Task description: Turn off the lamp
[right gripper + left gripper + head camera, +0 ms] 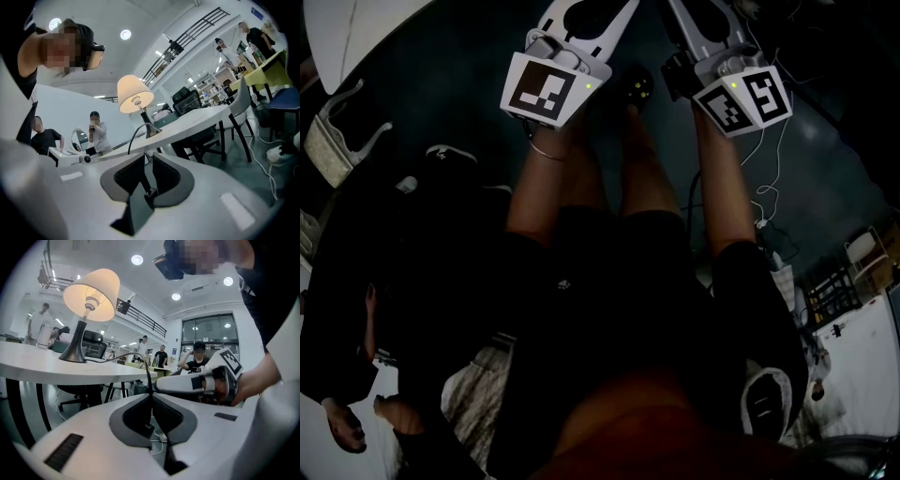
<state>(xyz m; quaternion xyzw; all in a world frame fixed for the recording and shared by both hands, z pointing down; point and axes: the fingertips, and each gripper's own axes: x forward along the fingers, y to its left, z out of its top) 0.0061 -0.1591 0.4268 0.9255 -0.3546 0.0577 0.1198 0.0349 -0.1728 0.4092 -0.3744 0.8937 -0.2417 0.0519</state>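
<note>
We count 1 lit lamp (pixel 91 291) at 11 o'clock, 1 cord (pixel 126 356): L gripper (pixel 150 394) pinches it, R gripper (pixel 146 157) slightly spread round it.

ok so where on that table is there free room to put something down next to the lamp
Bare: the white tabletop from the lamp base out to the end by the white chair, and the strip along its near edge. Crowded: a dark box sits just behind the base, and the cord arcs off the edge beside it.

Lit lamp (pixel 135 93); cord (pixel 131 137) between hand-held gripper's (pixel 148 155) parted jaws.
</note>
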